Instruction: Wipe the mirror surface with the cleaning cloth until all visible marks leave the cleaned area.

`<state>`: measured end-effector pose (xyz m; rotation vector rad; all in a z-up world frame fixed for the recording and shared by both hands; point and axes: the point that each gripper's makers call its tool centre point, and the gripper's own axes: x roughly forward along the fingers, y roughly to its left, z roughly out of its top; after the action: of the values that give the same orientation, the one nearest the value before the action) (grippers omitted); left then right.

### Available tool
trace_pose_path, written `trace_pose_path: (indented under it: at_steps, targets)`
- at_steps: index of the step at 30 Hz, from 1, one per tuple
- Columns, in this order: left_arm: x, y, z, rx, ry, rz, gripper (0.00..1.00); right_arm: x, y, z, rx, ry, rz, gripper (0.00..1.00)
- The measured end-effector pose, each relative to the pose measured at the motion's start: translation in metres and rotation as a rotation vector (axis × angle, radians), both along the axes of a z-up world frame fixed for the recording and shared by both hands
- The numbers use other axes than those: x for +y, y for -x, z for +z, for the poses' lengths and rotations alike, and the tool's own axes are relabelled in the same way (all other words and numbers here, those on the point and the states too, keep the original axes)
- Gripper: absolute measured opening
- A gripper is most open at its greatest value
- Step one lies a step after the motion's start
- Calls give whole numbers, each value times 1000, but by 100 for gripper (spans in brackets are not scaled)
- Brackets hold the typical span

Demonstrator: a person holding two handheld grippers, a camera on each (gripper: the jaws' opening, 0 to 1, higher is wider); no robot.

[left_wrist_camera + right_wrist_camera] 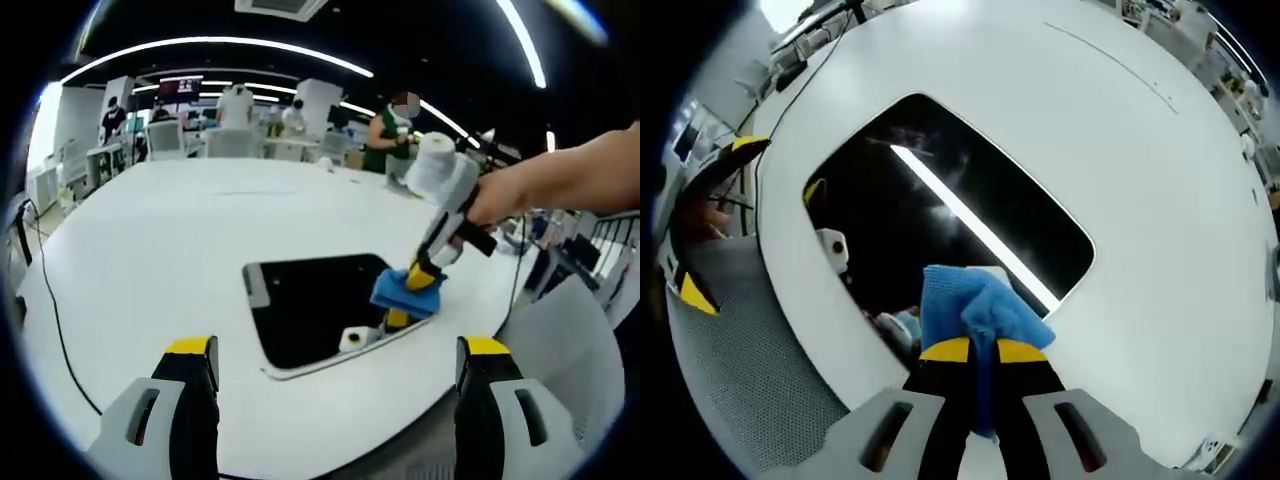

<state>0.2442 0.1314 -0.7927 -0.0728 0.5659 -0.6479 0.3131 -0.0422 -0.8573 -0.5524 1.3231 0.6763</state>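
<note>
My right gripper (983, 352) pinches the blue cloth (970, 305) flat against the mirror (940, 200) for wiping; marks possibly remain; left gripper (338, 362) spread wide, idle.

My left gripper (338, 362) hangs over near table (150, 250) edge, jaws wide apart, nothing between. Mirror (310, 305) lies flat on table ahead, dark, white-framed. Right gripper (412, 290) comes in from right, held by hand (500, 200), pressing blue cloth (408, 290) onto mirror's right edge. Cable (50, 300) trails along table left. People stand at desks far back.
</note>
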Motion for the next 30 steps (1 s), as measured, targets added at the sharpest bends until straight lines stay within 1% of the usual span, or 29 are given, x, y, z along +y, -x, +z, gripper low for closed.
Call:
trace_pose_path:
  at_steps: [1,2,3,5,8,10,12,16,21,30]
  targets:
    - [-1,4,-4,2,-37,-32,99,0,0,0,0,0,-3,2]
    - [-1,5,-6,8,-46,-28,99,0,0,0,-2,0,-6,2]
    - [-1,7,-8,28,-50,-29,99,0,-1,0,-3,0,-12,2]
    - [0,5,-6,8,-65,-28,99,0,-1,0,0,3,-14,2]
    - [-2,7,-5,-11,-78,-55,99,-1,-1,0,12,1,-29,2]
    - [-1,9,-7,9,-76,-48,99,-1,0,0,11,5,-35,2]
    - [1,9,-8,16,-74,-39,99,-1,1,1,10,10,-36,2]
    - [-2,15,-11,16,-93,-67,99,-1,5,0,6,16,-30,2]
    - [-1,19,-12,14,-111,-81,99,-2,8,0,23,8,-43,2]
    - [4,22,-14,31,-104,-56,99,-1,11,0,21,12,-56,2]
